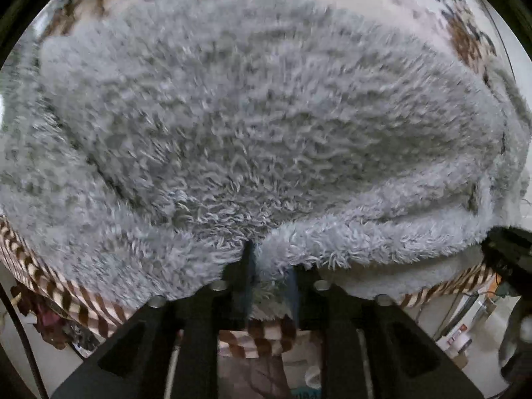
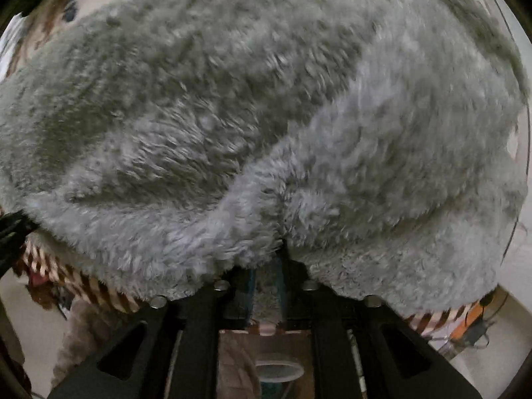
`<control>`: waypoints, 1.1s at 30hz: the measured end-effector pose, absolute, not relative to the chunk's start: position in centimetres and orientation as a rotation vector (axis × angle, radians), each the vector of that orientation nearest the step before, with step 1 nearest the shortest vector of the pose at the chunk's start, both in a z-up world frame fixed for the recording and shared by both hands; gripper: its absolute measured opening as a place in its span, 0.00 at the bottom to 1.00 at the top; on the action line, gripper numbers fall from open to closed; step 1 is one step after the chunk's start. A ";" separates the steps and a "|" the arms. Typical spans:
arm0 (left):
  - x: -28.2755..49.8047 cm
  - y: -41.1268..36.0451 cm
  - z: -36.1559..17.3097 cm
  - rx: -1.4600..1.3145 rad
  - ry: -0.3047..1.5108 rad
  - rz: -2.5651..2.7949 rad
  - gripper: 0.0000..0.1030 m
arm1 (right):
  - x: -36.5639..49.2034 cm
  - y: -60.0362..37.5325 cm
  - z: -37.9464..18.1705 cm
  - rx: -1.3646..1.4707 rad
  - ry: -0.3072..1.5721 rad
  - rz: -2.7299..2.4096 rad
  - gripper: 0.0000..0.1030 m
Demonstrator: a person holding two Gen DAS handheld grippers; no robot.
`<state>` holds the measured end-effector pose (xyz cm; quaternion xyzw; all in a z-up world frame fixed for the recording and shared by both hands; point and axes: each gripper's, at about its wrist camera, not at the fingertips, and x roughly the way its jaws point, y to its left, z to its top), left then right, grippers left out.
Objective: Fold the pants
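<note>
The grey fleece pants (image 1: 252, 126) lie bunched on a patterned blanket (image 1: 365, 10) with a brown-striped border, filling both views. The left gripper (image 1: 269, 266) has its jaws clenched on the pants' near edge. The right gripper (image 2: 269, 266) likewise grasps a fold of the near edge.

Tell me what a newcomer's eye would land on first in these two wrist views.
The fluffy grey fleece pants fill nearly all of both views, bunched in thick folds. At the bottom centre of each view, the left gripper and the right gripper each have their jaws closed on the near edge of the fleece. Beneath it, a cream and brown patterned bed cover shows at the top, with its striped border along the near edge.
</note>
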<state>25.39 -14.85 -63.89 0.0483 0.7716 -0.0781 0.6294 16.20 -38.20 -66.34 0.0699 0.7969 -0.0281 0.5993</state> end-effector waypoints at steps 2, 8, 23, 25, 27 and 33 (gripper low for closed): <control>26.1 -15.6 -63.3 0.124 1.748 -0.199 0.37 | 15.4 -37.8 -65.9 0.178 1.822 -0.100 0.50; 25.1 -16.1 -60.7 0.158 1.682 -0.196 0.85 | 11.6 -34.9 -63.3 0.231 1.809 -0.190 0.84; 27.4 -19.5 -55.8 0.222 1.442 -0.150 0.88 | 4.4 -52.5 -56.2 0.836 1.469 -0.672 0.88; 28.3 -21.2 -55.8 0.243 1.416 -0.129 0.88 | 7.6 -55.1 -56.9 0.821 1.437 -0.657 0.88; 29.1 -22.8 -56.4 0.286 1.391 -0.111 0.88 | 9.8 -55.5 -56.6 0.801 1.397 -0.620 0.88; 31.6 -25.6 -58.2 0.425 1.320 -0.040 0.88 | 20.6 -53.3 -59.3 0.734 1.448 -0.487 0.88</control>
